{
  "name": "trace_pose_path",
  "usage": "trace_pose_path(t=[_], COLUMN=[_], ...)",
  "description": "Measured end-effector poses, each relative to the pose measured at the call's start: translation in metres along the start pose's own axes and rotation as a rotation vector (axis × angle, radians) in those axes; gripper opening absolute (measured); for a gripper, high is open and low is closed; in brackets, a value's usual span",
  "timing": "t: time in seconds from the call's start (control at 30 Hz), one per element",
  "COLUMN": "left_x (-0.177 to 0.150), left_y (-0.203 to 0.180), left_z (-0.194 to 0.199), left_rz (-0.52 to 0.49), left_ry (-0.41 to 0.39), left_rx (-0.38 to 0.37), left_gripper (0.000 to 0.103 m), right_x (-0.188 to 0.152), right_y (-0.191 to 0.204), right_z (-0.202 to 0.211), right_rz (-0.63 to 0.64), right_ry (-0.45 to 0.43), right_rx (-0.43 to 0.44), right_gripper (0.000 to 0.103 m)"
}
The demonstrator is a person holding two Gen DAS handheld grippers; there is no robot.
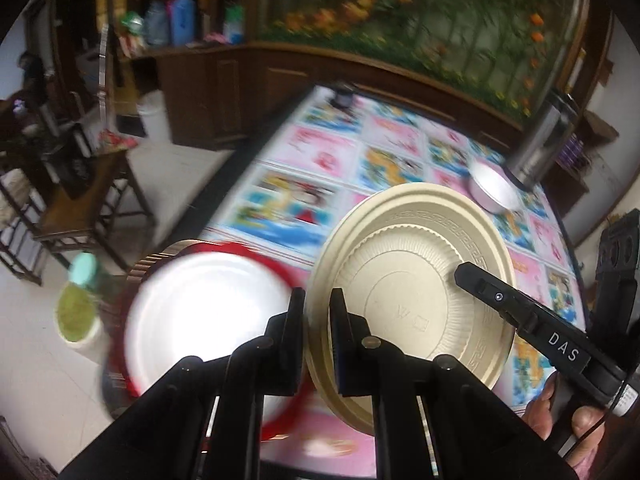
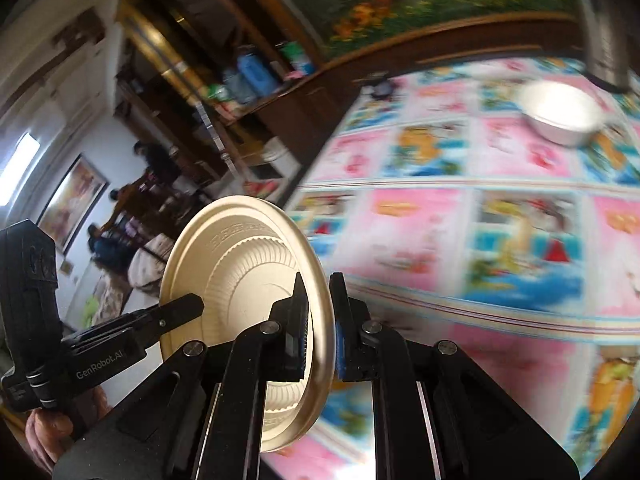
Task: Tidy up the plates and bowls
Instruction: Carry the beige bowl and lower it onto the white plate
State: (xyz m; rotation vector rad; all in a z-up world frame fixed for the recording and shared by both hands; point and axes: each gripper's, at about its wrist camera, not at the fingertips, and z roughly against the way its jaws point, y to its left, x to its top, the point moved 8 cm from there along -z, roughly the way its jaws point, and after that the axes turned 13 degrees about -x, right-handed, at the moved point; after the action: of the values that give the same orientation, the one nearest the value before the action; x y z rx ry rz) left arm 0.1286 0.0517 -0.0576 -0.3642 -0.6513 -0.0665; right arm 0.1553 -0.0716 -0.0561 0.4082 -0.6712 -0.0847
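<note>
A beige plate (image 2: 240, 280), tilted nearly on edge, is clamped at its rim between the black fingers of the right gripper (image 2: 318, 320), whose blue pads press both faces. From the left, the left gripper (image 2: 188, 308), held in a hand (image 2: 46, 432) and marked "GenRobot.AI", reaches across the plate's ribbed underside with its tip at the far rim; whether it grips cannot be told from here. Beyond, a tabletop (image 2: 440, 240) under a blurred pink and blue cartoon-print cloth carries a white bowl (image 2: 560, 114), with a steel flask (image 2: 604, 40) just behind it. Wooden shelving (image 2: 180, 92) with bottles and seated people (image 2: 120, 216) fill the background at left.
</note>
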Motion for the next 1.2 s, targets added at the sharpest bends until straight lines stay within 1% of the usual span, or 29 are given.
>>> trace_pose_path(t=[0.1, 0.2, 0.3, 0.4, 0.53, 0.6, 0.7, 0.83, 1.0, 1.1, 1.17, 1.2], left_x=[0.002, 0.001, -0.003, -0.009, -0.019, -0.026, -0.032, -0.038, -0.041, -0.042, -0.042, -0.041], left_y=[0.031, 0.059, 0.080, 0.099, 0.118, 0.124, 0.131, 0.137, 0.146, 0.150, 0.152, 0.152], left_z=[0.021, 0.034, 0.036, 0.029, 0.013, 0.006, -0.003, -0.006, -0.002, 0.001, 0.008, 0.011], left_rz=[0.016, 0.036, 0.058, 0.095, 0.132, 0.140, 0.160, 0.168, 0.177, 0.182, 0.188, 0.189], left_ry=[-0.020, -0.037, -0.034, -0.013, 0.024, 0.044, 0.068, 0.083, 0.089, 0.091, 0.078, 0.067], left_rx=[0.036, 0.069, 0.097, 0.095, 0.085, 0.083, 0.076, 0.071, 0.103, 0.106, 0.106, 0.112], left_gripper=[0.010, 0.010, 0.010, 0.010, 0.011, 0.012, 0.013, 0.014, 0.014, 0.019, 0.027, 0.027], right_x=[-0.001, -0.004, -0.009, -0.018, -0.030, -0.036, -0.041, -0.046, -0.052, -0.052, -0.050, -0.049], right_y=[0.047, 0.083, 0.107, 0.122, 0.127, 0.126, 0.127, 0.129, 0.130, 0.129, 0.128, 0.126], right_z=[-0.012, -0.024, -0.037, -0.050, -0.068, -0.076, -0.083, -0.088, -0.093, -0.091, -0.089, -0.086], right_rz=[0.056, 0.103, 0.133, 0.177, 0.217, 0.250, 0.279, 0.315, 0.352, 0.347, 0.341, 0.337], right_ry=[0.012, 0.017, 0.026, 0.034, 0.052, 0.050, 0.044, 0.033, 0.036, 0.042, 0.032, 0.022], right_rx=[0.025, 0.035, 0.031, 0.005, -0.042, -0.079, -0.112, -0.142, -0.166, -0.153, -0.147, -0.141], right_gripper=[0.010, 0.010, 0.010, 0.010, 0.010, 0.011, 0.011, 0.012, 0.013, 0.014, 0.014, 0.014])
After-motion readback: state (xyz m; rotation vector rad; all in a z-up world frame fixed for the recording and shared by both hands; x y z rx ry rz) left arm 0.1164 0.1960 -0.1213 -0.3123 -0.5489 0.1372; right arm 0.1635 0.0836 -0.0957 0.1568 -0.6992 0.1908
